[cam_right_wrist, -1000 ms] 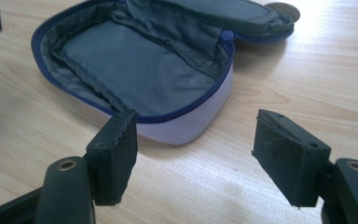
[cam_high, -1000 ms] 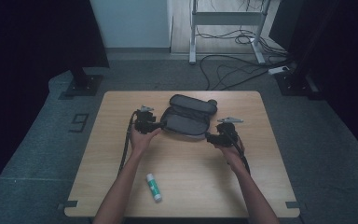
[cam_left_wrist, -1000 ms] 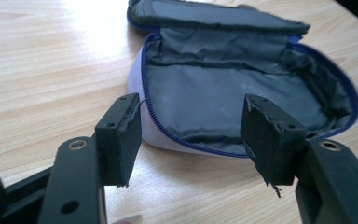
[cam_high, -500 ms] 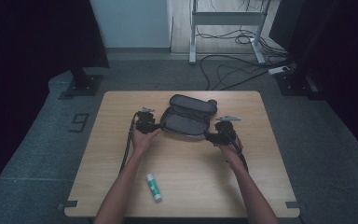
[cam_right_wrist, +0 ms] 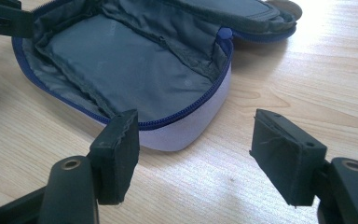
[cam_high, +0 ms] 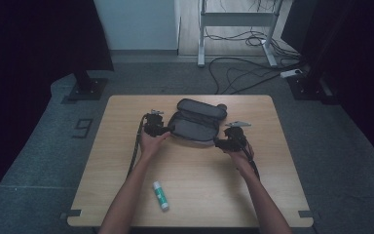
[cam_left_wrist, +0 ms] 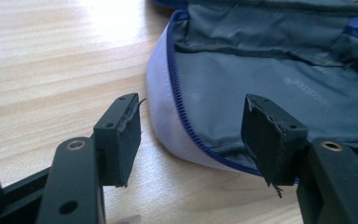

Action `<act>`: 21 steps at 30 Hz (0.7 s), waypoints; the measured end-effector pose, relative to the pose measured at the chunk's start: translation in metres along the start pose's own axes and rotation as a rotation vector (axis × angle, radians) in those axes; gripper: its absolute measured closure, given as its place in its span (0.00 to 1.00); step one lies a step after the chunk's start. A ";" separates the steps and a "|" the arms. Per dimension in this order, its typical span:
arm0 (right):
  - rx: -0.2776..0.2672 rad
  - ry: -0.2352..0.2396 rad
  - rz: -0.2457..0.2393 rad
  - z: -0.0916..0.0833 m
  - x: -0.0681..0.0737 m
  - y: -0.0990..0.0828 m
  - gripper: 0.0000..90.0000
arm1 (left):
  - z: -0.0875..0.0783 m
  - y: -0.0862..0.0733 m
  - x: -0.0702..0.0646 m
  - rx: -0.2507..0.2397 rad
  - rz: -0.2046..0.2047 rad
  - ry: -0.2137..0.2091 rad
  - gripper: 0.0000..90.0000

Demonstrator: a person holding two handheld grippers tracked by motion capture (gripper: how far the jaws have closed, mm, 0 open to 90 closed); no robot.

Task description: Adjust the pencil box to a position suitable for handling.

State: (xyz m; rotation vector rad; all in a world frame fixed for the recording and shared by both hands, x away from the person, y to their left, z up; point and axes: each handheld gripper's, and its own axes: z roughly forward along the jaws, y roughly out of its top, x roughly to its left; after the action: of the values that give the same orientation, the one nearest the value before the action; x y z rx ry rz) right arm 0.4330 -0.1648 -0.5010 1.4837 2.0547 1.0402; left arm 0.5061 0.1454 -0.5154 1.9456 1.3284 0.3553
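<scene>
Little has shifted since the earlier frames: both hands stay at the two ends of the case, and the glue stick lies where it did. High view: an open grey zip case (cam_high: 196, 122) lies near the middle of the far half of the wooden worktop (cam_high: 282, 195), lid folded back toward the far edge. The left tool (cam_high: 167, 128) sits at the case's left end, held by the left hand (cam_high: 151, 142); the right tool (cam_high: 219, 144) sits at the near right corner, held by the right hand (cam_high: 237, 156). A white glue stick (cam_high: 160, 195) with a green label lies alone on the near half of the worktop, well apart from the case. Cables run across the grey floor (cam_high: 350, 146) beyond the worktop. Left gripper view: the left tool (cam_left_wrist: 191, 135) is open, jaws spread wide, the rounded end of the case (cam_left_wrist: 270, 79) between them, no contact visible. Case outer wall pale lilac-white, blue zipper along the rim, grey fabric lining; nothing visible inside, faint printed lettering on the lining, unreadable. Right gripper view: the right tool (cam_right_wrist: 193, 149) is open, jaws apart, the left jaw in front of the case (cam_right_wrist: 135, 65) wall, the right jaw over bare worktop. Interior again grey fabric with a stitched inner pocket, no contents seen; lid raised at the far side, blue zip tape at the hinge.
</scene>
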 end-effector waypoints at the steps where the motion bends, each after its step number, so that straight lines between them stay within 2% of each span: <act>1: 0.002 -0.001 -0.001 0.000 0.000 0.000 0.35 | 0.001 -0.001 0.001 0.005 -0.002 0.004 0.43; 5: -0.004 -0.007 0.014 0.003 -0.003 0.000 0.36 | 0.006 -0.003 0.004 0.021 -0.008 0.013 0.43; 9: 0.014 -0.009 0.026 0.008 -0.006 0.007 0.35 | 0.008 -0.005 0.005 0.029 -0.006 0.013 0.45; 12: -0.009 -0.013 0.033 0.012 -0.006 0.011 0.37 | 0.010 -0.006 0.006 0.035 -0.010 0.008 0.47; 14: 0.014 -0.015 0.040 0.017 -0.007 0.014 0.36 | 0.010 -0.006 0.006 0.041 -0.006 0.008 0.48; 21: 0.007 -0.029 0.059 0.033 -0.008 0.017 0.39 | 0.011 -0.007 0.006 0.042 -0.002 0.006 0.50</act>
State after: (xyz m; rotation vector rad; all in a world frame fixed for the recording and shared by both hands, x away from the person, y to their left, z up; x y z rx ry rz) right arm 0.4698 -0.1584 -0.5102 1.5621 2.0081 1.0282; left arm 0.5104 0.1471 -0.5293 1.9788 1.3519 0.3345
